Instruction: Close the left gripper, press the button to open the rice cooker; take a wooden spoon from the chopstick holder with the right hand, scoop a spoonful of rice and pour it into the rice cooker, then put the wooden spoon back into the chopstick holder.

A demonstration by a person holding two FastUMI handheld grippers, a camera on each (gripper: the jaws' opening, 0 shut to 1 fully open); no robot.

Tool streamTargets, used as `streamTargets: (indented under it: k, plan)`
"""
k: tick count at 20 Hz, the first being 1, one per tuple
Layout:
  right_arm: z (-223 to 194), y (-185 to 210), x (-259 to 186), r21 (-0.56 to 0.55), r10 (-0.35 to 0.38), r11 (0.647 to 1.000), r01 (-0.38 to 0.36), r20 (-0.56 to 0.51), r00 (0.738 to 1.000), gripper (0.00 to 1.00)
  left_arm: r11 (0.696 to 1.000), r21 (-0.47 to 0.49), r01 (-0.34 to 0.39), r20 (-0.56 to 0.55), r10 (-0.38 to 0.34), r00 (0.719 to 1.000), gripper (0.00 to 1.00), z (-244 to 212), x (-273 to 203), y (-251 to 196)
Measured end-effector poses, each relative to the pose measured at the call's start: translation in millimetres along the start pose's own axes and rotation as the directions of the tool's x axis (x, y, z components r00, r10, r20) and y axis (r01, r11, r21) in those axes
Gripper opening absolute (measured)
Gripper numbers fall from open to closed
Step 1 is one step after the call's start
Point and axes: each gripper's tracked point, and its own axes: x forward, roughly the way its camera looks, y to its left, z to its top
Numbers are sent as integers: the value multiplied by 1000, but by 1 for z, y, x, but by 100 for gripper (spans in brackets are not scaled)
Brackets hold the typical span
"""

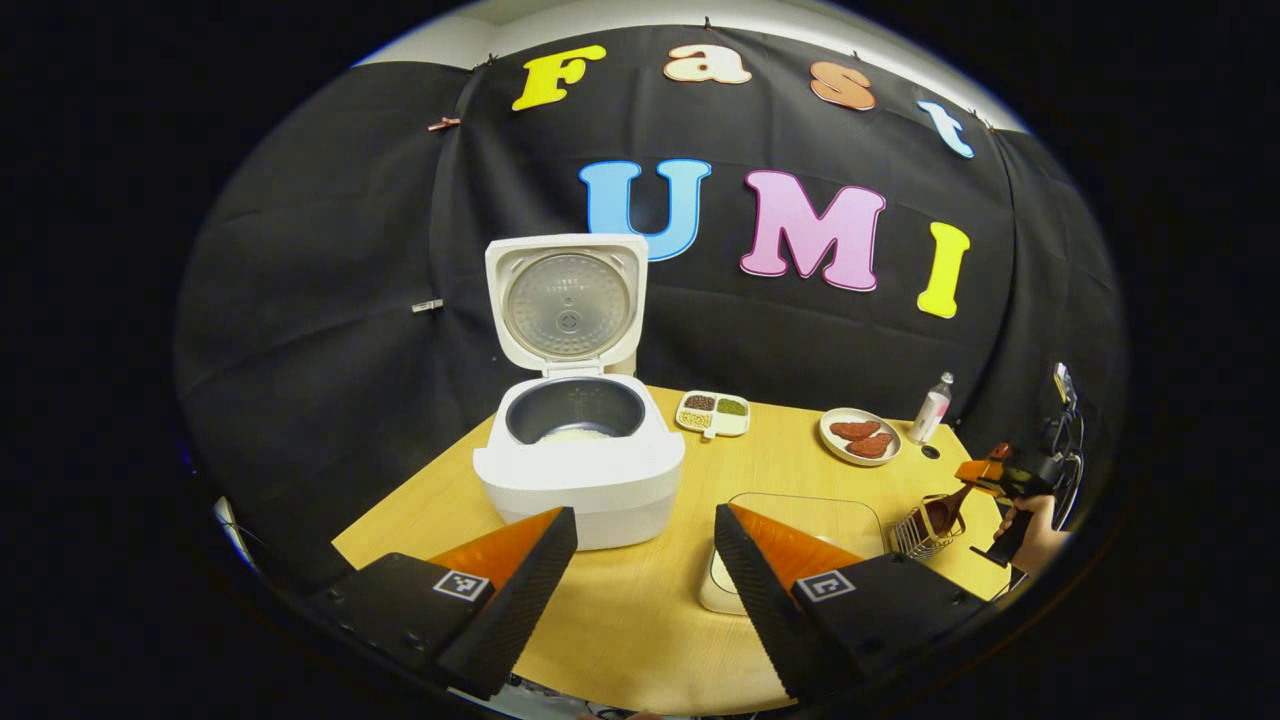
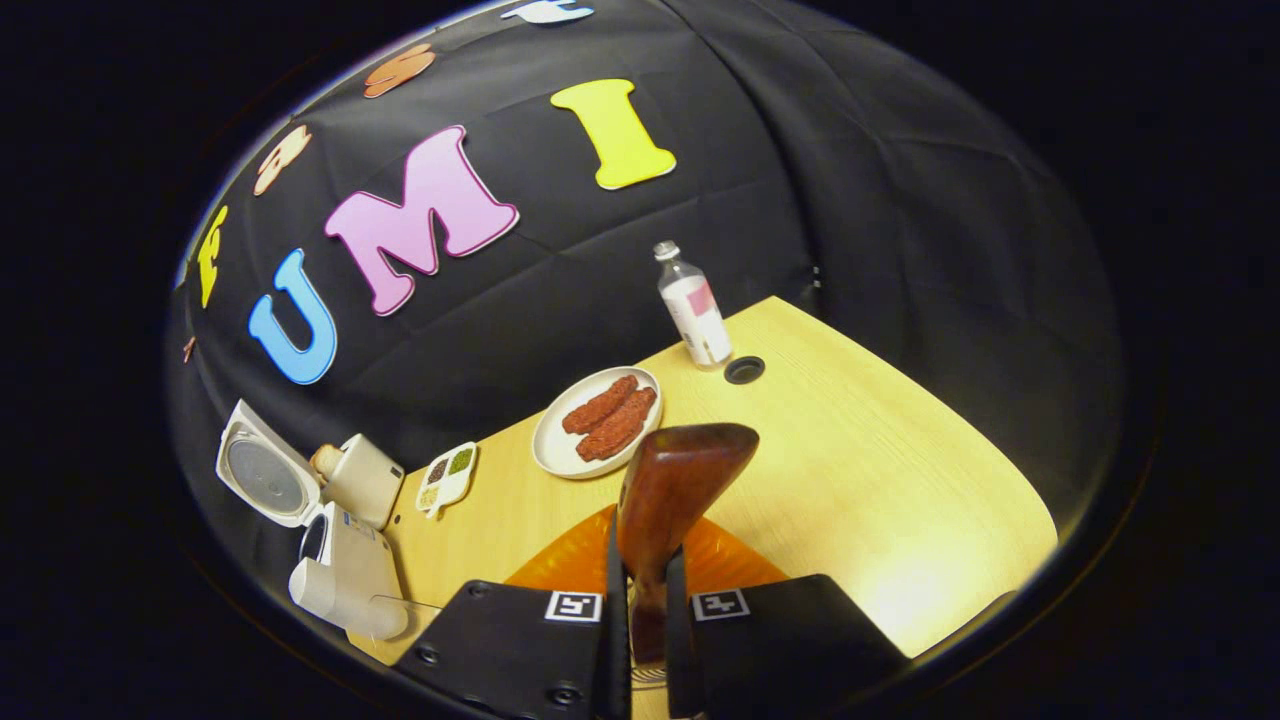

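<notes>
Lid up on rice cooker [image 1: 578, 440] | left gripper [image 1: 640, 585] wide apart, empty | right gripper [image 2: 648, 610] clamps wooden spoon [image 2: 668, 490] over chopstick holder [image 1: 922, 530] | you keep it vertical, lower gently, then release.

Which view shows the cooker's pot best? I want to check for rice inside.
The left gripper view: it faces the open cooker and looks into the pot, where something pale lies at the bottom. The right gripper view shows the cooker small at its edge, side-on, the inside hidden.
</notes>
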Motion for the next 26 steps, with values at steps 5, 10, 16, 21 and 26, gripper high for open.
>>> streamTargets:
  k: [5, 10, 16, 21, 26]
  plan:
    - [9, 4, -14, 6, 4, 1000, -4, 35, 999, 61, 1000, 8, -14, 48, 14, 999, 96, 26, 8, 19]
    - [26, -14, -54, -75, -60, 995, 69, 116, 991, 98, 998, 36, -52, 147, 46, 988, 96, 79, 21, 47]
    - [59, -29, -117, -245, -122, 950, 193, 277, 953, 99, 996, 40, -82, 290, 67, 955, 96, 168, 30, 66]
    - [69, -16, -167, -300, -128, 922, 245, 361, 924, 99, 1000, 6, -24, 405, 19, 914, 95, 244, 41, 66]
    - [62, 3, -202, -284, -128, 926, 250, 386, 913, 98, 1000, -1, -16, 473, 15, 881, 95, 313, 81, 95]
